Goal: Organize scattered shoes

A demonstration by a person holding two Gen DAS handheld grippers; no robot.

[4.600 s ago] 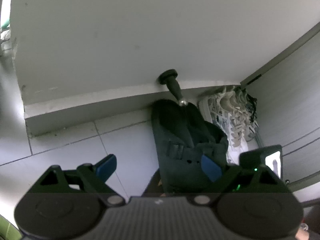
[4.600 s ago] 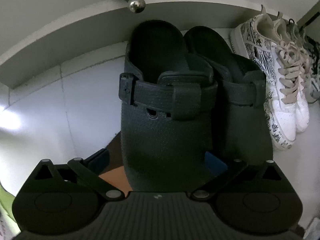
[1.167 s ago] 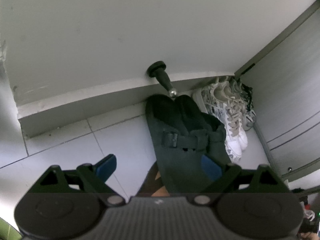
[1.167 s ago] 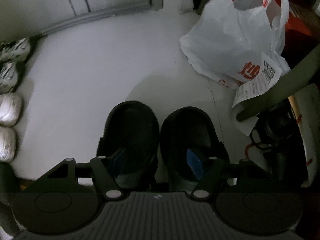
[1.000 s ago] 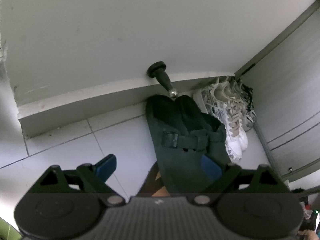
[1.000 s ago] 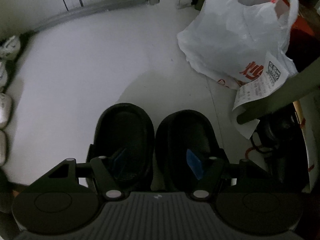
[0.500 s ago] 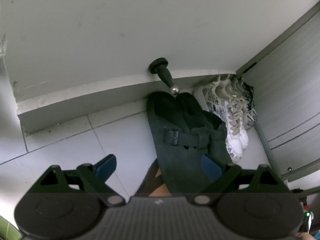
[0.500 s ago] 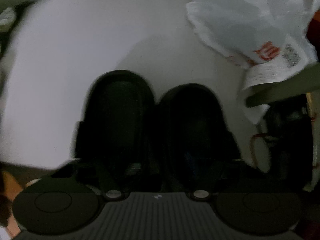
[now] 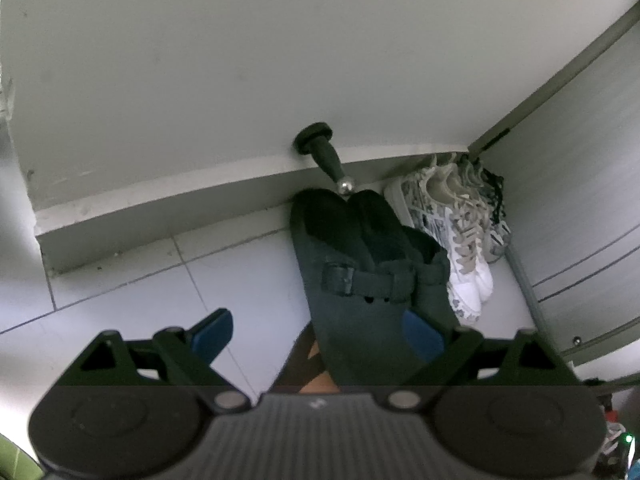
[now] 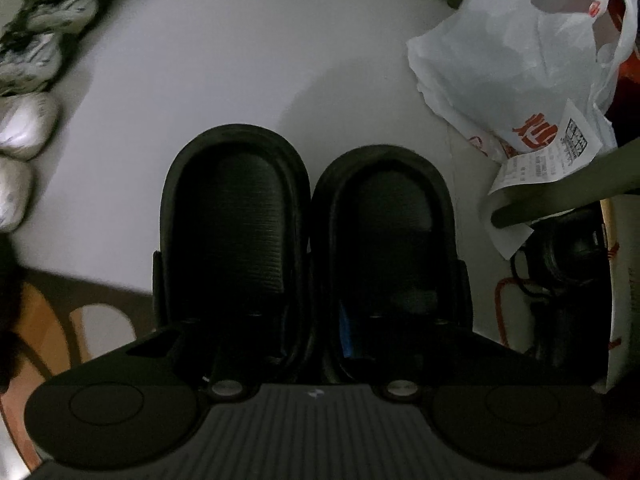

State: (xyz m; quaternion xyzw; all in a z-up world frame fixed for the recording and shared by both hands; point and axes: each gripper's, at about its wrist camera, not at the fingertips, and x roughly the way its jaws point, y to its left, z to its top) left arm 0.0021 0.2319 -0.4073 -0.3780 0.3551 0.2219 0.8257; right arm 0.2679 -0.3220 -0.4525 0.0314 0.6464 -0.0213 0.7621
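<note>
I have just been closing the right gripper [image 10: 310, 340], and its jaws now pinch the adjoining inner walls of a pair of black clogs [image 10: 308, 248], one finger inside each shoe, so both should lift as one unit. Against the view a second ago, the clogs fill more of the right wrist picture and the floor [image 10: 224, 68] beneath looks farther off; I judge the pair raised clear. The left gripper [image 9: 318, 330] stands spread and empty, facing a second black clog pair [image 9: 360, 264] already lined at the wall's baseboard [image 9: 160, 204], beside patterned sneakers [image 9: 460, 220] in the corner. Open tile lies left of that row. A white plastic bag [image 10: 516, 60] crowds the right; white shoes [image 10: 20, 136] border the left.
</note>
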